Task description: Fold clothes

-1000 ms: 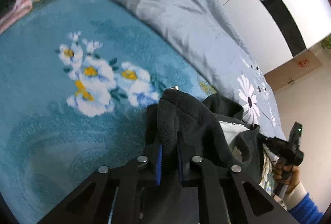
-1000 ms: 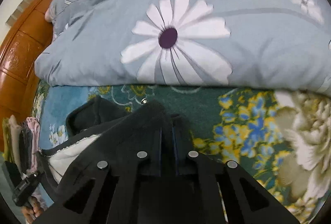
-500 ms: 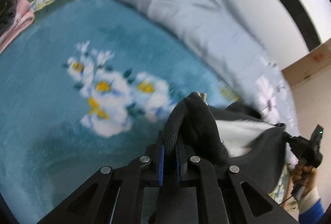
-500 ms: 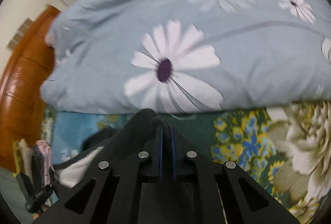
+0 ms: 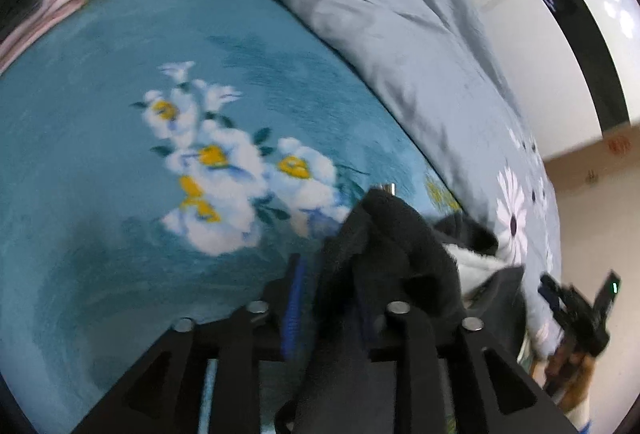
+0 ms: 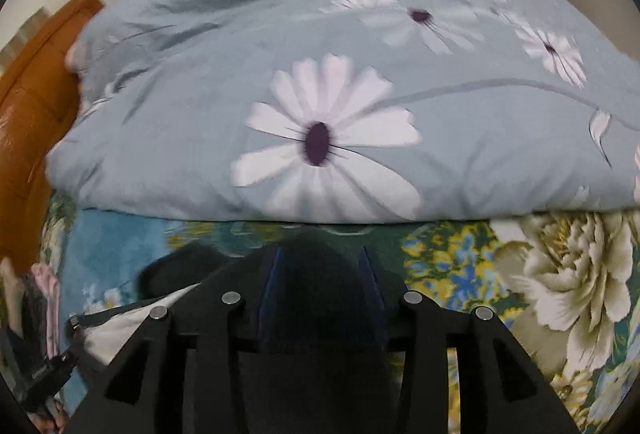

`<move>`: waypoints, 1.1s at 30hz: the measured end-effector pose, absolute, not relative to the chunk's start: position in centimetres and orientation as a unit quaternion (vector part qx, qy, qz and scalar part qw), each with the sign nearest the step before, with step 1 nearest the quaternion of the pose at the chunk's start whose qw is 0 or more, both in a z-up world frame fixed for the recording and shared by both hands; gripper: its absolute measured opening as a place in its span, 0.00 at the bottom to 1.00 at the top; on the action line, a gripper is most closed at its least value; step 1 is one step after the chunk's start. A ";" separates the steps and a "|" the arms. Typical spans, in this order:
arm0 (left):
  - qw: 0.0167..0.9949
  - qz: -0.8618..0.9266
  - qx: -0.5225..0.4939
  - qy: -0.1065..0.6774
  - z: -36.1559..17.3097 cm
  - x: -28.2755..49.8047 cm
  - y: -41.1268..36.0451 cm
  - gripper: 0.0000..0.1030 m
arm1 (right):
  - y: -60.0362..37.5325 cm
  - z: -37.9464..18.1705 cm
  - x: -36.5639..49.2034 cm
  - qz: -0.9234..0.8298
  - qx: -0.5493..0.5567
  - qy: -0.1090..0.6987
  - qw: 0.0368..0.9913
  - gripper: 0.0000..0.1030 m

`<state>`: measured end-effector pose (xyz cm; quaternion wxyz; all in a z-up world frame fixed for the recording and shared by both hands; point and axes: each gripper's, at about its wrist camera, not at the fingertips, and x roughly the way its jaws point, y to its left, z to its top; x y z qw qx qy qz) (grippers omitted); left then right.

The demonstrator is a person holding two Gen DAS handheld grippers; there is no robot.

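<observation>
A black fleece garment [image 5: 400, 242] with a white lining [image 5: 476, 258] lies bunched on the teal floral blanket [image 5: 100, 193]. My left gripper [image 5: 332, 286] stands open, and the black fabric still drapes over its right finger and fills the gap. In the right wrist view my right gripper [image 6: 320, 274] is open wide, with dark cloth [image 6: 320, 314] lying loose between the blue pads [image 6: 268, 274]. The garment's black edge [image 6: 180, 270] and white lining [image 6: 120, 330] spread to the left. A hand holds the right gripper's body [image 5: 576, 310] at the far right of the left wrist view.
A thick grey-blue duvet [image 6: 360, 93] printed with daisies is heaped along the far side of the bed. Folded pink clothes [image 5: 60, 1] sit at the blanket's far left corner. An orange wooden headboard [image 6: 36, 73] stands left, with white wall panels behind.
Both grippers were shut on the black garment; now their fingers have spread apart and the cloth sits loose between them. Both views have shifted slightly and are blurred.
</observation>
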<state>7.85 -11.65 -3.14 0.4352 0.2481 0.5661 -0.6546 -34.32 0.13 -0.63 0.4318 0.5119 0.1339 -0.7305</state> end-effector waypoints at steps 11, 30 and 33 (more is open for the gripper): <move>0.478 -0.634 0.152 0.589 -3.3 13.4 -5.9 0.48 | -6.1 -4.1 -22.6 -0.585 0.629 0.129 0.496 0.47; 0.453 -0.609 0.101 0.643 -7.8 16.5 -1.5 0.48 | -11.5 -1.7 -23.4 -0.630 0.610 0.140 0.460 0.07; 0.454 -0.601 0.101 0.650 -8.1 16.8 -1.5 0.48 | -13.5 -2.1 -23.9 -0.637 0.606 0.147 0.453 0.07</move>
